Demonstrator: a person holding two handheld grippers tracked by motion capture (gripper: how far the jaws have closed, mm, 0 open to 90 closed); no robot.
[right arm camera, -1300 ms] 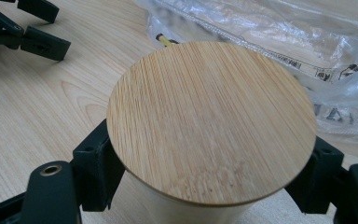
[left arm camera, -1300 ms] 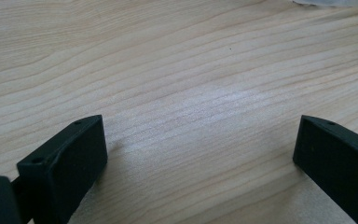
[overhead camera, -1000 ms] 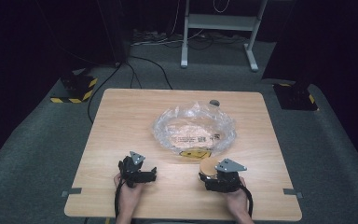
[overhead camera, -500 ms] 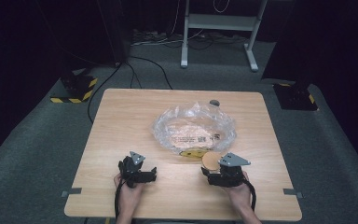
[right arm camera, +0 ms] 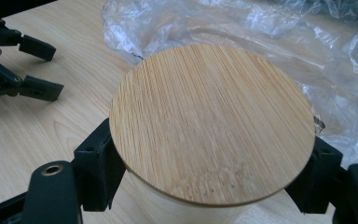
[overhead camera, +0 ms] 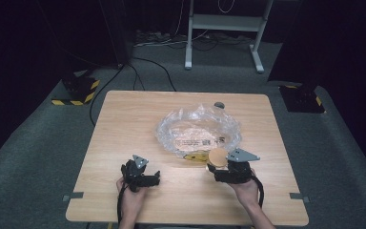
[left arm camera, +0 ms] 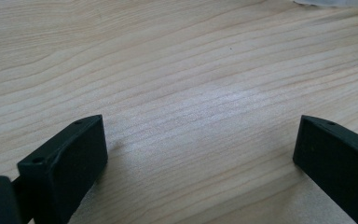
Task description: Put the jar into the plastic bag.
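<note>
A round bamboo lid [right arm camera: 212, 121] tops a pale jar, and my right gripper [right arm camera: 212, 165] is shut on the jar's sides just below the lid. In the high view the lidded jar [overhead camera: 218, 156] hangs just above the table, at the near edge of a crumpled clear plastic bag [overhead camera: 198, 131], held by my right gripper [overhead camera: 219, 164]. My left gripper [overhead camera: 153, 178] rests low over the wooden table [overhead camera: 124, 124] at the front left. Its jaws stand wide apart in the left gripper view [left arm camera: 200, 140], with bare wood between them.
The plastic bag [right arm camera: 261, 28] lies mid-table with a printed label and a yellow item [overhead camera: 195, 156] under it. A small dark round object [overhead camera: 218, 105] sits near the table's far edge. Cables and a white stand are on the floor beyond.
My right gripper has risen with the lidded jar and drifted slightly toward the bag. The left gripper has stayed put.
</note>
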